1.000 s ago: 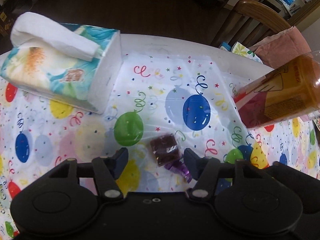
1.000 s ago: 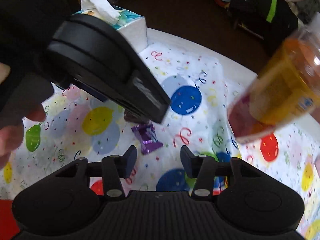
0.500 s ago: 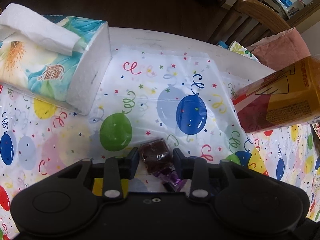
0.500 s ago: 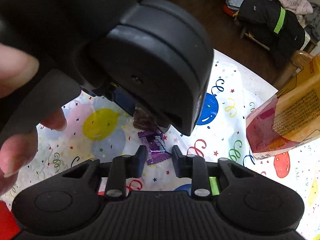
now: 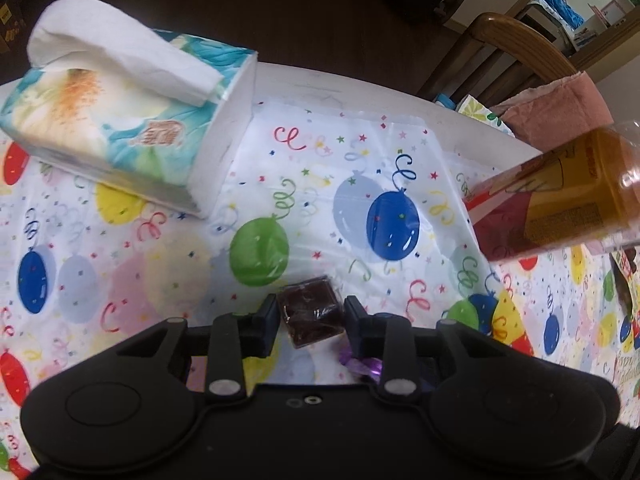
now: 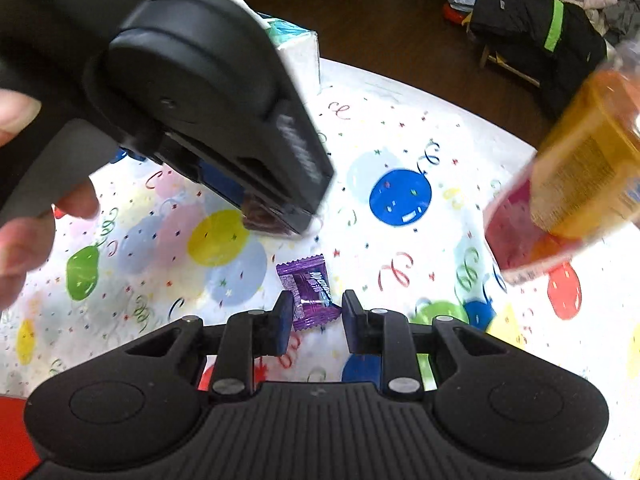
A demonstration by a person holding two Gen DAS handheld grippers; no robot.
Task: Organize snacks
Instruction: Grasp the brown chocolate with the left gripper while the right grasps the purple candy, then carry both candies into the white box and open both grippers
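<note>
A: What does the counter [image 5: 328, 84] look like?

B: It is white and round-edged, spread with a plastic cloth [image 5: 344, 184] printed with balloons, curls and stars. At the far left lies a tissue box [image 5: 132, 136] with a white sheet standing out of its top. At the right edge stands a clear jar [image 5: 560, 200] with an orange and red label.

A: And the room behind it?

B: A dark wood floor. In the left wrist view a wooden chair [image 5: 516, 36] stands at the far right with a pink cloth [image 5: 556, 108] draped over it. In the right wrist view dark clothing with a green stripe [image 6: 540, 32] is heaped on another seat.

A: Where are the snacks?

B: Near the middle of the counter. The left gripper [image 5: 311, 318] has a dark brown wrapped sweet [image 5: 310, 314] between its fingers [image 5: 267, 326], set narrow and touching its sides; from the right wrist view the sweet looks lifted off the cloth. A hand [image 6: 28, 216] holds that gripper at the left.

A: The other one?

B: A purple wrapped candy [image 6: 308, 290] lies on the cloth just right of the brown sweet. The right gripper [image 6: 314, 322] has its fingers on either side of the candy's near end, close but with a small gap showing.
</note>
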